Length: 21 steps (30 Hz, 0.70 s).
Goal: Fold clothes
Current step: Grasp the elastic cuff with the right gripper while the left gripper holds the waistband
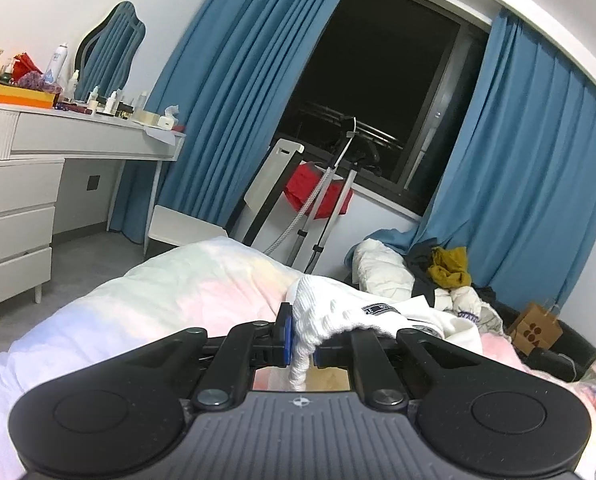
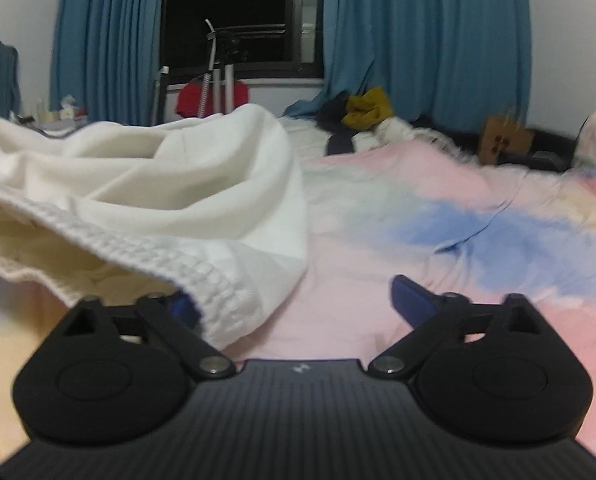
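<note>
White sweatshirt (image 1: 378, 312) with a ribbed hem lies bunched on the bed (image 1: 157, 292), over a pastel pink, blue and cream duvet, and its ribbed edge is clenched in the left tongs (image 1: 301, 338), whose blue pads are nearly together with the knit pinched between them and a tail of it hanging down behind. In the right wrist view the same garment fills the left half of the picture, its ribbed hem (image 2: 169, 264) draping over the left finger of the right tongs (image 2: 298, 304), which stand released and wide apart; the pads do not press on the cloth, so nothing is held there. The step in hand looks like taking hold of the hem at two points, ahead of spreading the garment flat. The next move likely calls for the right tongs to close on the ribbed edge just in front of them, well apart from the left grip
</note>
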{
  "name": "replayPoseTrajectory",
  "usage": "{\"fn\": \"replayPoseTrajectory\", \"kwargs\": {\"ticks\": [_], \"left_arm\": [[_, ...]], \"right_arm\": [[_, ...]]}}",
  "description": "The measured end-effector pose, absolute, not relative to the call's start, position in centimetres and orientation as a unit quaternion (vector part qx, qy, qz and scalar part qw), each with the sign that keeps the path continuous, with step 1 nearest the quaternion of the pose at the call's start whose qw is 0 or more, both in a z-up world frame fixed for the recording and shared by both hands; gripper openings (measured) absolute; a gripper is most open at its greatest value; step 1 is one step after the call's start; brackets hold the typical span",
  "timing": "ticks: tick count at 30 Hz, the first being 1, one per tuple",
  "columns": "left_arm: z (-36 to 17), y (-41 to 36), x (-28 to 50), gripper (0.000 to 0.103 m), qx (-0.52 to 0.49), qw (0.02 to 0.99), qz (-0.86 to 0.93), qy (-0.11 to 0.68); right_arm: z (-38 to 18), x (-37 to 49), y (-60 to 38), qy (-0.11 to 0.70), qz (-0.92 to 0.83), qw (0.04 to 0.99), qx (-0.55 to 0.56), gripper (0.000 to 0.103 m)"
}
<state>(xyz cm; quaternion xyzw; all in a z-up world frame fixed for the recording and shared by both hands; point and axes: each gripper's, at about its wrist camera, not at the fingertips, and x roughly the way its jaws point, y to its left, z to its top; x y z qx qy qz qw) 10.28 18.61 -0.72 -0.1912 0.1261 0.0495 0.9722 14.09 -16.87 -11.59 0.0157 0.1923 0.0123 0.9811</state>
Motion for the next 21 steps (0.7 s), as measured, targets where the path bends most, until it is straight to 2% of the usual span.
{"fn": "replayPoseTrajectory", "kwargs": {"ticks": [6,8,10,14,18,21], "left_arm": [[-1.4,19.9,11.7,0.01,-0.203,0.963,0.073,0.162],[-1.5,20.7,11.9,0.01,-0.213,0.959,0.076,0.169],[-1.3,21.3,12.1,0.01,-0.216,0.959,0.074,0.166],[0.5,22.7,12.5,0.009,-0.215,0.962,0.07,0.152],[4.2,25.8,13.3,0.009,-0.204,0.965,0.084,0.143],[8.2,28.8,14.9,0.009,-0.156,0.972,0.1,0.147]], "right_arm": [[-12.6,14.3,-14.9,0.226,0.075,0.97,0.054,0.072],[-12.8,14.2,-14.7,0.238,0.1,0.963,0.075,0.062],[-12.6,14.4,-14.5,0.254,0.12,0.955,0.098,0.041],[-10.8,13.4,-13.1,0.262,0.147,0.95,0.089,0.029],[-8.0,11.3,-11.2,0.236,0.189,0.947,0.11,0.027],[-6.8,10.8,-7.5,0.23,0.245,0.933,0.131,0.026]]}}
